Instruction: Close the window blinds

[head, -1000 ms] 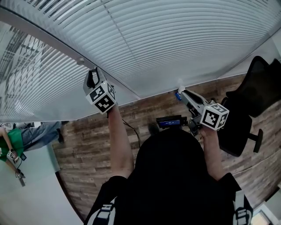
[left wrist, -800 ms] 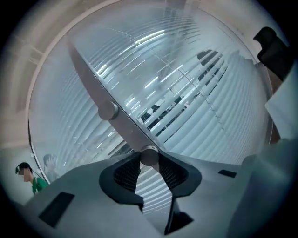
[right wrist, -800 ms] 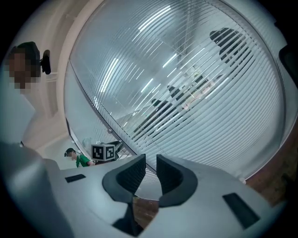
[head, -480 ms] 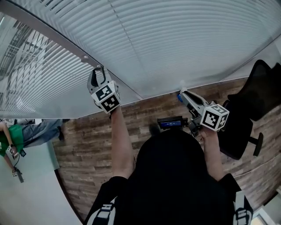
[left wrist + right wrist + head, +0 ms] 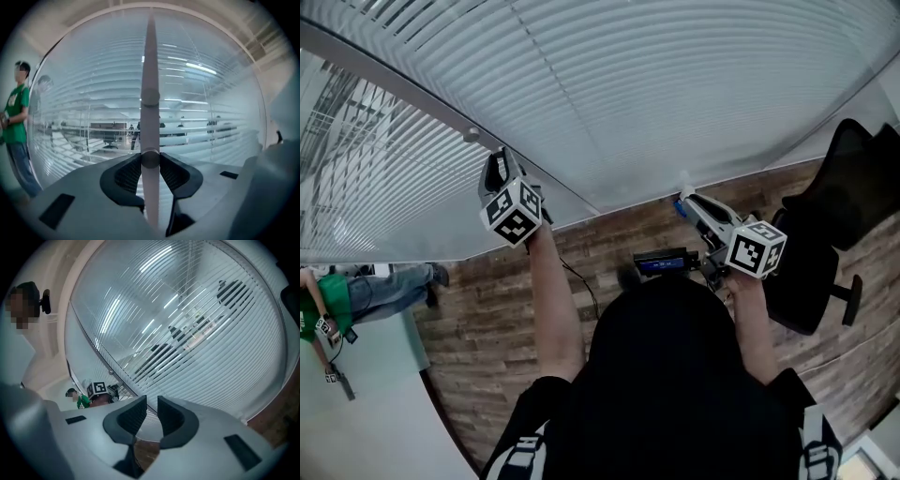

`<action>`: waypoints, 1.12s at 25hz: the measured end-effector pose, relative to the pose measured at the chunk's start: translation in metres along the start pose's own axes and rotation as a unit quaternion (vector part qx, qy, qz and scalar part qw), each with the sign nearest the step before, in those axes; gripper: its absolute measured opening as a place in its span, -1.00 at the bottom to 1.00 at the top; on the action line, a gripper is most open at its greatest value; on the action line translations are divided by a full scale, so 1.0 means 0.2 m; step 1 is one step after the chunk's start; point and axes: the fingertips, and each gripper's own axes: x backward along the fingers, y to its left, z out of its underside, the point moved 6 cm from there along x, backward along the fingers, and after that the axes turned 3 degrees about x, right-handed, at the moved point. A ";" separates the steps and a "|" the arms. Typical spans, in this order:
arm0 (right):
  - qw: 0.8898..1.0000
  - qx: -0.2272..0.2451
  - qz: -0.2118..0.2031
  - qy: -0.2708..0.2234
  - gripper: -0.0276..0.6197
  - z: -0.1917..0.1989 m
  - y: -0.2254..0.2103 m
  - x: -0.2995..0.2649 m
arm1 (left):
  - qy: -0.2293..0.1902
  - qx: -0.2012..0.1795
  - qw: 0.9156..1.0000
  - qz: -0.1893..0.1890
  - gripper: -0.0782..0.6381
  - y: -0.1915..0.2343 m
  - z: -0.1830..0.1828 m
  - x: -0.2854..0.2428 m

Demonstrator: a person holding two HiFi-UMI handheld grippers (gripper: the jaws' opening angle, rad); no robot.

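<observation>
Closing on wand, left gripper jaws; wand top cropped.

Blinds walling off everything ahead; free room lying only on the near side.
Wand hanging in front of the slats and filling the left claw gap, its jaws having just been closing and pressing on it, so nothing else is fitting there. Right claw jaws standing apart with nothing between, clear air reaching to the slats. Black office chair crowding the right side. Small black device sitting on the wood floor below. Bystander standing well off to the left.
</observation>
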 end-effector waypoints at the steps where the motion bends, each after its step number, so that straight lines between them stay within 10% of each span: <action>1: 1.000 -0.001 0.001 0.000 -0.69 0.00 0.00 0.00 | 0.005 -0.054 0.998 -0.014 -0.40 -0.01 0.00 -0.01; 4: 1.000 -0.001 0.001 0.002 -0.68 0.00 0.00 0.00 | 0.020 -0.239 0.968 -0.066 -0.40 -0.05 0.01 -0.02; 7: 1.000 0.000 -0.001 0.003 -0.68 0.00 0.00 0.00 | 0.028 -0.317 0.944 -0.084 -0.40 -0.08 0.01 -0.02; 9: 1.000 0.000 -0.003 0.004 -0.68 0.00 0.00 -0.01 | 0.026 -0.314 0.945 -0.080 -0.40 -0.08 0.01 -0.02; 11: 1.000 0.000 -0.004 0.003 -0.69 0.01 0.00 -0.01 | 0.019 -0.259 0.964 -0.060 -0.40 -0.07 0.01 -0.01; 14: 1.000 -0.001 -0.003 0.002 -0.68 0.01 0.00 0.00 | 0.015 -0.049 0.999 0.002 -0.36 -0.04 0.02 0.01; 18: 1.000 -0.002 0.003 0.002 -0.68 0.00 -0.01 0.00 | -0.002 0.078 0.997 0.023 -0.31 0.01 -0.01 0.02; 23: 1.000 -0.003 0.006 0.000 -0.68 0.00 -0.01 0.01 | 0.002 0.038 0.999 0.000 -0.40 0.01 -0.04 0.00; 28: 1.000 -0.004 0.008 0.000 -0.68 0.00 -0.02 0.01 | 0.012 -0.176 0.983 -0.057 -0.40 -0.04 -0.02 -0.01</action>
